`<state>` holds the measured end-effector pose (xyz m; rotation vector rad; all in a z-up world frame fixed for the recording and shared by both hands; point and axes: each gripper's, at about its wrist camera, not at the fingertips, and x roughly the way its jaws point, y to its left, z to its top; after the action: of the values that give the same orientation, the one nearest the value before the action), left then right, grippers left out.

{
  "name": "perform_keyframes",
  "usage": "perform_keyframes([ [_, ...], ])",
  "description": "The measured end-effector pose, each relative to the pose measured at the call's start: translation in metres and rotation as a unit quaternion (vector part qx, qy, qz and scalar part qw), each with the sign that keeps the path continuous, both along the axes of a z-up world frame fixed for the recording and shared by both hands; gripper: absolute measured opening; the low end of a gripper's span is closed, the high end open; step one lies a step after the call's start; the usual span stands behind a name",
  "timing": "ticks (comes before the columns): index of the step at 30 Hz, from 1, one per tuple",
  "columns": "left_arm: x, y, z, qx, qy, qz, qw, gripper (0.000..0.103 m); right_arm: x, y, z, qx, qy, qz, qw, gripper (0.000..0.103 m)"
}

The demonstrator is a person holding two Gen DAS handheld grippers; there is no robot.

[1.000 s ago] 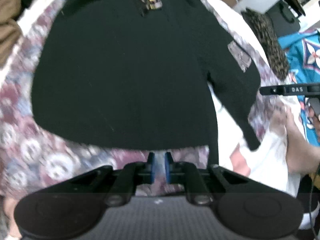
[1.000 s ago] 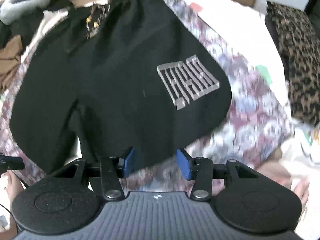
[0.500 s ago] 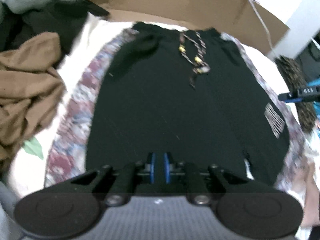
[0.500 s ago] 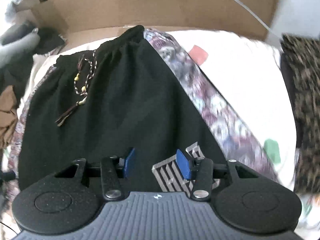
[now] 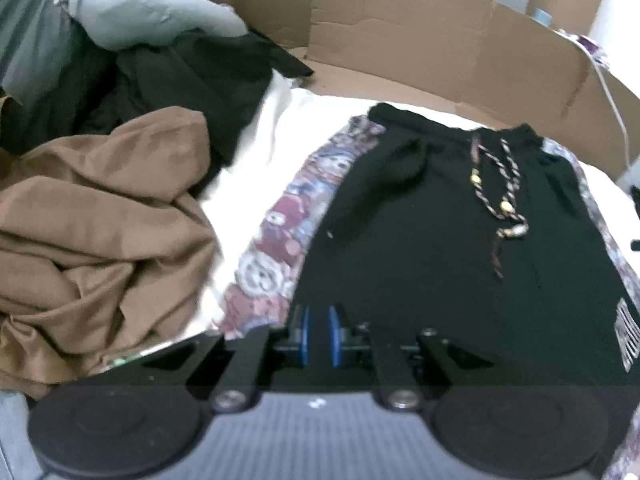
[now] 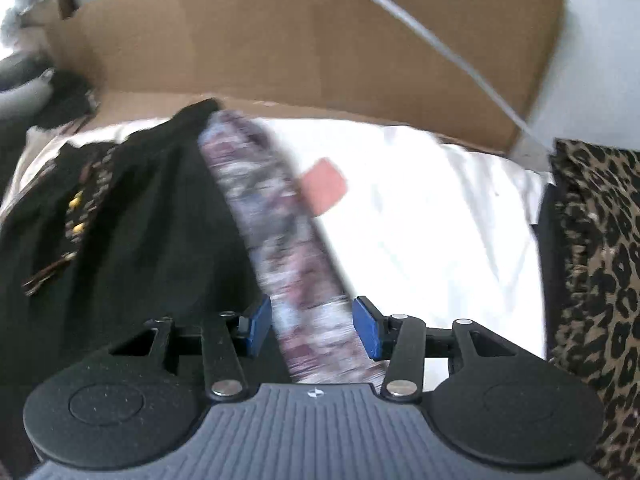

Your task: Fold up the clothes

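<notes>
Left gripper (image 5: 318, 336) tilted steeply down at 6 o'clock, blue pads nearly together, pinching nothing visible, hovering over the near left edge of the black shorts (image 5: 440, 240). Shorts spread flat on a patterned cloth (image 5: 276, 248), drawstring (image 5: 500, 188) toward 1 o'clock. Brown garment (image 5: 100, 232) heaped at 9 o'clock. Cardboard box (image 5: 400, 40) at 12 o'clock, contents unseen. Right gripper (image 6: 312, 328) angled down likewise, jaws half apart and empty, above the cloth's strip beside the shorts.
</notes>
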<state>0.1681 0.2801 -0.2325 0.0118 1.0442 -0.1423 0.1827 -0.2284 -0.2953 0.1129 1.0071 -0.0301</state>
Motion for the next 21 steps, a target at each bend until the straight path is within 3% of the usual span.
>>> perform_keyframes([
  [2,0.007,0.004,-0.004,0.001,-0.009,0.013,0.9999,0.012,0.000,-0.015,-0.012,0.003,-0.005,-0.008,1.000,0.050],
  [5,0.019,0.009,-0.008,0.016,-0.012,0.030,0.9994,0.012,0.001,-0.027,-0.025,0.032,-0.010,-0.007,0.999,0.038],
  [10,0.034,0.019,-0.006,0.026,-0.027,0.052,0.9980,0.012,0.002,-0.026,-0.032,0.070,-0.018,0.010,0.997,0.038],
  [14,0.042,0.022,-0.009,0.022,-0.044,0.057,0.9972,0.012,0.008,-0.019,-0.038,0.035,-0.002,0.024,0.999,0.039],
  [17,0.049,0.024,-0.016,0.012,-0.047,0.062,0.9969,0.013,0.009,-0.020,-0.042,0.038,0.005,0.031,0.999,0.038],
  [19,0.054,0.027,-0.023,0.006,-0.045,0.063,0.9970,0.016,0.011,-0.020,-0.042,0.037,0.010,0.045,0.998,0.028],
  [21,0.056,0.029,-0.027,-0.001,-0.044,0.061,0.9971,0.019,0.012,-0.022,-0.040,0.045,0.018,0.052,0.997,0.003],
])
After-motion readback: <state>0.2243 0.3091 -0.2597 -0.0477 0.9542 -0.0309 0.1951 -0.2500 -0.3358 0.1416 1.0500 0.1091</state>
